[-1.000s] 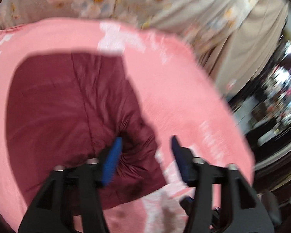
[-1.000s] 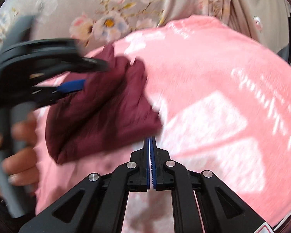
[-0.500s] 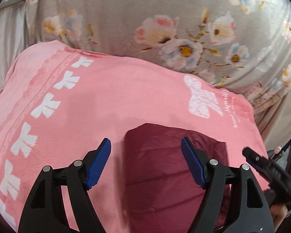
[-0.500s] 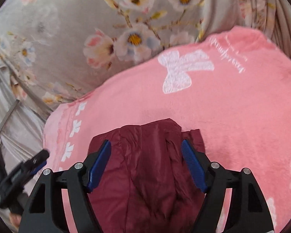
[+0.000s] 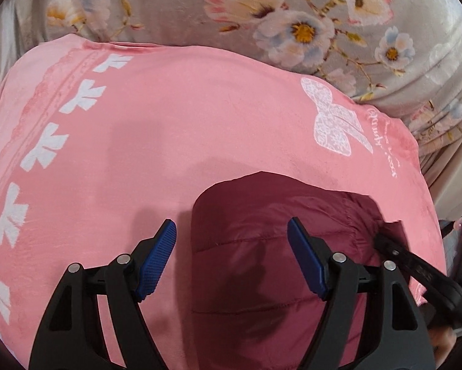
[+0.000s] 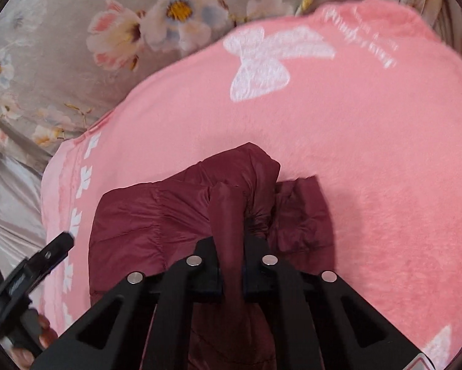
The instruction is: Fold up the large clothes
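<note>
A maroon quilted jacket (image 5: pixel 261 225) lies folded on a pink blanket (image 5: pixel 200 123). My left gripper (image 5: pixel 231 246) hovers open over the jacket's near left edge; its left pad is over the blanket, its right pad over the jacket, and nothing is gripped. In the right wrist view, my right gripper (image 6: pixel 231 246) is closing its jaws on a raised fold of the jacket (image 6: pixel 175 215), and the cloth is pinched between the pads. The right gripper's tip (image 5: pixel 382 242) shows at the jacket's right edge. The left gripper (image 6: pixel 58 243) shows at the far left.
The pink blanket (image 6: pixel 369 160) with white bow prints covers the bed. A grey floral sheet (image 5: pixel 292 15) hangs behind it. A hand (image 6: pixel 36 339) holds the left gripper's handle at the lower left of the right wrist view.
The right gripper moved over the jacket, opened wide, then closed on a fold of it. The left gripper swung away from the jacket's bunched corner to its left edge and opened a little wider.
</note>
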Demonstrator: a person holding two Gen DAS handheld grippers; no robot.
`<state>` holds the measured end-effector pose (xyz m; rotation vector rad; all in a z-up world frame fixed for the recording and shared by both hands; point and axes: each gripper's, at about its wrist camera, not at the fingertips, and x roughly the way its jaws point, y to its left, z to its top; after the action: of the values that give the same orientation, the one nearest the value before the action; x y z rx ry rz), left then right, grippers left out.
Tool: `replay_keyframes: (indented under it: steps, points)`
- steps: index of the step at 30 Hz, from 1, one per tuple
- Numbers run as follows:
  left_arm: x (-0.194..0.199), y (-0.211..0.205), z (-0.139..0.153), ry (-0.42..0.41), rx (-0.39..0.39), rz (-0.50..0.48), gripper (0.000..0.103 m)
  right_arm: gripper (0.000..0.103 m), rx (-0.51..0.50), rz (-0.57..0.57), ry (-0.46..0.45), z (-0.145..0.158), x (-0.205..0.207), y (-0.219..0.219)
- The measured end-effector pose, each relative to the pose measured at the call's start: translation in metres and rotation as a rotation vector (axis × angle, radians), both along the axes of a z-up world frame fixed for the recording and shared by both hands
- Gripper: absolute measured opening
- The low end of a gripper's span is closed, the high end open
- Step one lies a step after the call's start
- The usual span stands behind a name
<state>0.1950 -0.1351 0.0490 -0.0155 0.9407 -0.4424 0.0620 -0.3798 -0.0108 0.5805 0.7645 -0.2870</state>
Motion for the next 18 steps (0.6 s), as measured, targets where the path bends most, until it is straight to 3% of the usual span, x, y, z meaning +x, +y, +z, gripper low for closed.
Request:
replay_keyframes:
  steps: [3,10,18]
  points:
    - [0.000,-0.024,0.000,-0.014,0.019,-0.031,0.072,0.006,-0.050,-0.064,-0.031,0.007,-0.024,-0.001]
    - [0.006,-0.089,-0.032,-0.011,0.115,-0.075,0.072,0.006,-0.072,-0.148,0.022,-0.028,-0.038,-0.017]
    - [-0.003,-0.115,-0.054,-0.080,0.169,-0.080,0.079,0.009,-0.095,-0.165,0.027,-0.056,-0.037,-0.022]
